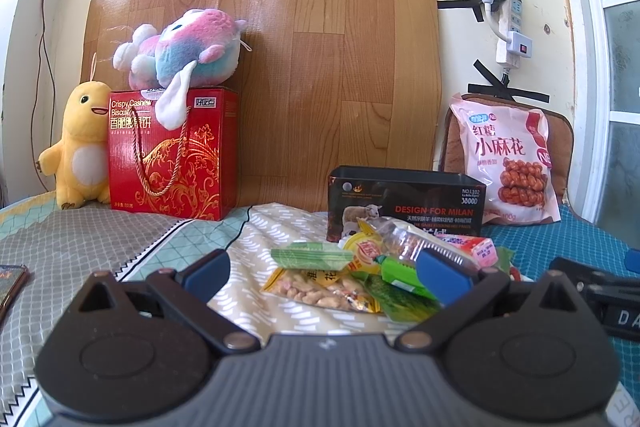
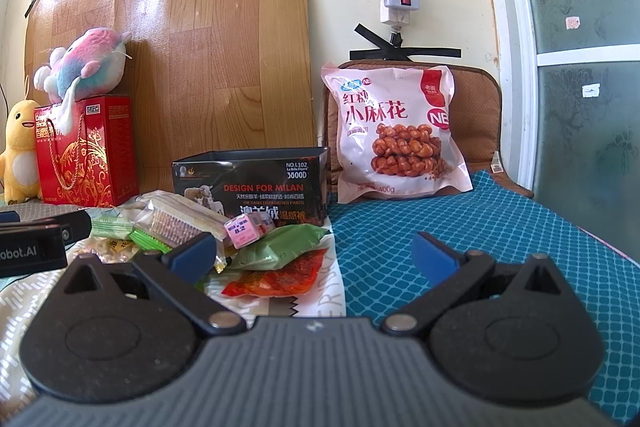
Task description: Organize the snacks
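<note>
Snack pile (image 1: 352,279) before tin (image 1: 404,203)

The left gripper (image 1: 324,269) is showing a ribbed dark grey housing at 6 o'clock, flanked by two rounded black discs. Black linkage bars with silver pivot screws are carrying blue fingers (image 1: 208,269). The right gripper (image 2: 314,253) is looking the same: grey ribbing, black discs, silver screws and blue fingers (image 2: 434,253).

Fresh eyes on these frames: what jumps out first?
The heap of small snack packets on the bed, in front of the open black tin. Behind, a pastel plush lies atop the red biscuit box, and a pink twisted-dough bag leans upright to the right.
</note>
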